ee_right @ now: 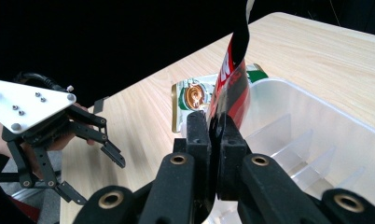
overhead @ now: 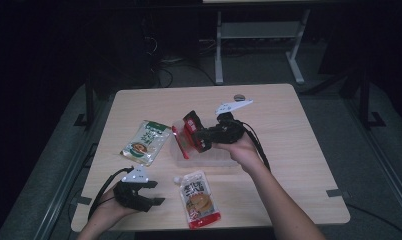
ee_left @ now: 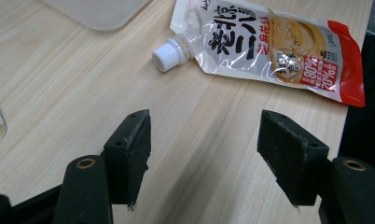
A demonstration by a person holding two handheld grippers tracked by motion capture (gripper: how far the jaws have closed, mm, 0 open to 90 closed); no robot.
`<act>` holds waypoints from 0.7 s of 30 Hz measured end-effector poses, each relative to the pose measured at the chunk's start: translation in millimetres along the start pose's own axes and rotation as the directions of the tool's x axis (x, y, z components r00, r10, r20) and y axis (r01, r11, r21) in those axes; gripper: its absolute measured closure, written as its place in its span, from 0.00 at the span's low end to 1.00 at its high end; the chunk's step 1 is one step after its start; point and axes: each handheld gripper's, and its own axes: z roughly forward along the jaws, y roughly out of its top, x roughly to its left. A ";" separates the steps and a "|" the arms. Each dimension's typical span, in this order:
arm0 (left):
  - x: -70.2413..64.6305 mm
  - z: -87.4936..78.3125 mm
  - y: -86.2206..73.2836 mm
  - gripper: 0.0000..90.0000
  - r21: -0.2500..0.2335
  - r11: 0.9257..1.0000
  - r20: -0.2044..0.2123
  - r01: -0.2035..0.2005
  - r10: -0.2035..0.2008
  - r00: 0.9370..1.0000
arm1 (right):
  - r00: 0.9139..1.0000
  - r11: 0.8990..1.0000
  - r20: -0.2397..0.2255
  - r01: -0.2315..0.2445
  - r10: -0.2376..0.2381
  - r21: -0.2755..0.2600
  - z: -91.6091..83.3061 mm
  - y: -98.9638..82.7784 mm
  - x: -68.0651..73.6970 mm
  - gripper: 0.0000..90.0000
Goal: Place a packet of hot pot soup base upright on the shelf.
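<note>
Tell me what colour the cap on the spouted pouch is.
White; the cap on the pouch shows best in the left gripper view.

My left gripper hovered over the pale wooden table, its black jaws wide apart with nothing between them. Beyond them lay a red-and-white spouted sauce pouch, white screw cap toward me. A translucent plastic container's corner showed top left.

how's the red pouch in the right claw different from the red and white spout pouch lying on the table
The red foil pouch is pinched at its edge by the right claw and stands on edge over the clear plastic divided bin. The red and white spout pouch with the white screw cap lies flat on the wooden table, untouched, ahead of the open left claw. Both are soft food pouches with red printing.
</note>
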 end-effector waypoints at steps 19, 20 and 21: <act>0.1 1.4 0.4 0.38 0.003 1.000 0.003 0.002 -0.002 1.000 | 0.996 0.998 0.088 0.024 -0.029 0.062 -8.8 -0.8 2.4 0.79; 0.1 1.5 0.5 0.38 0.003 1.000 0.002 0.002 -0.002 1.000 | 0.996 0.998 0.090 0.022 -0.027 0.064 -9.1 -1.2 2.1 0.79; 0.2 1.5 0.5 0.38 0.003 1.000 0.002 0.002 -0.002 1.000 | 0.996 0.998 0.089 0.021 -0.027 0.065 -9.2 -1.4 1.8 0.80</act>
